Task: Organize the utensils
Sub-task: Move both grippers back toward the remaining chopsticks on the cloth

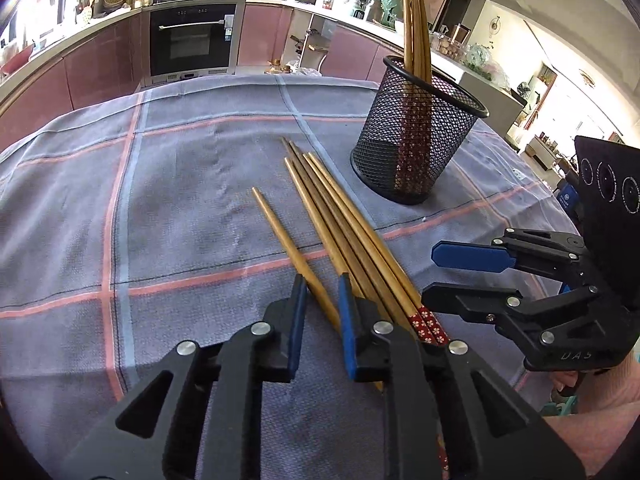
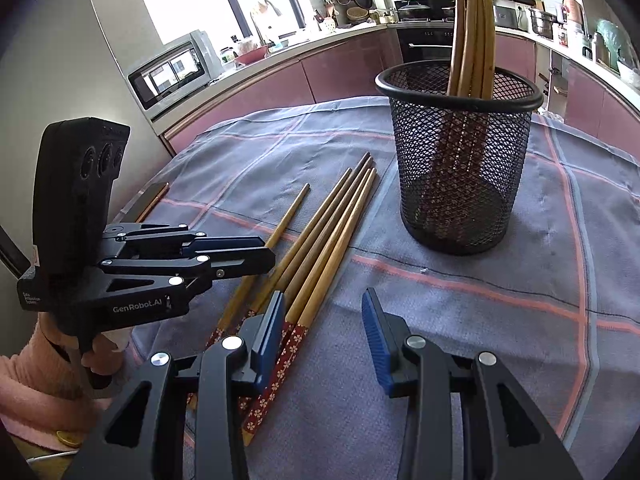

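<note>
Okay, starting with the left wrist view: loose chopsticks (image 1: 340, 236) lying flat on the checked tablecloth (image 1: 160, 200), four bunched side by side plus a single chopstick (image 1: 288, 248) just off to their left, tips pointing away toward the mesh holder (image 1: 416, 136), which already has a few standing upright in it. Left gripper (image 1: 322, 304) low over the table with jaws spread a little, straddling that single stick but not obviously clamping it yet. Right gripper (image 1: 460, 272) off to the right, jaws apart and holding nothing. Over to the right wrist view: same bundle (image 2: 320, 248) running diagonally, red flowered handle ends nearest the camera, mesh holder (image 2: 460, 152) well apart to the right. Right gripper (image 2: 324, 332) wide open, left finger sitting just over the patterned ends. Handling-wise, probably light, stiff, smooth lacquered wood, so likely to roll or slide out of a loose pinch, and thin enough to be fiddly to lift off cloth. Best bet seems to be pinching across the thicker part near the patterned end, then tipping upright over the holder rim.
</note>
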